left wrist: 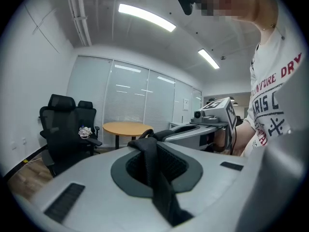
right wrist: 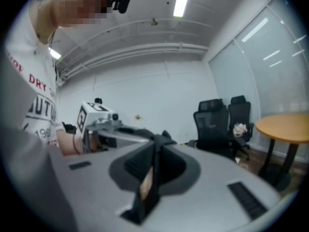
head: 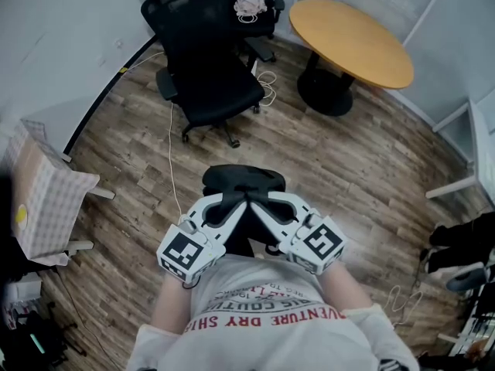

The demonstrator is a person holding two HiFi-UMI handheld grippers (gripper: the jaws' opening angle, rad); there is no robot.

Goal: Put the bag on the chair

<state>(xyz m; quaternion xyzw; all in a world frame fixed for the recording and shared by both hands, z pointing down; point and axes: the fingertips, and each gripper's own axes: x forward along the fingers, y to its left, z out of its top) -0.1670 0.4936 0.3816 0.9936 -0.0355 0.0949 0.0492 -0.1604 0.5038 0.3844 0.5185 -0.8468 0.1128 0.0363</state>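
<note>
A black bag (head: 243, 179) hangs between my two grippers above the wood floor, close to my body. My left gripper (head: 237, 205) is shut on one black strap (left wrist: 157, 178) of the bag, which runs between its jaws. A second strap (right wrist: 152, 173) is pinched the same way in my right gripper (head: 257, 205). The tips of both grippers meet over the bag. A black office chair (head: 207, 74) with a bare seat stands a step ahead on the floor. A second black chair (head: 259, 2) stands behind it.
A white bundle (head: 250, 6) lies on the far chair's seat. A round wooden table (head: 352, 41) stands at the back right. A white cable (head: 171, 157) trails over the floor. A checked cloth-covered stand (head: 42, 199) is at the left, a white shelf (head: 473, 149) at the right.
</note>
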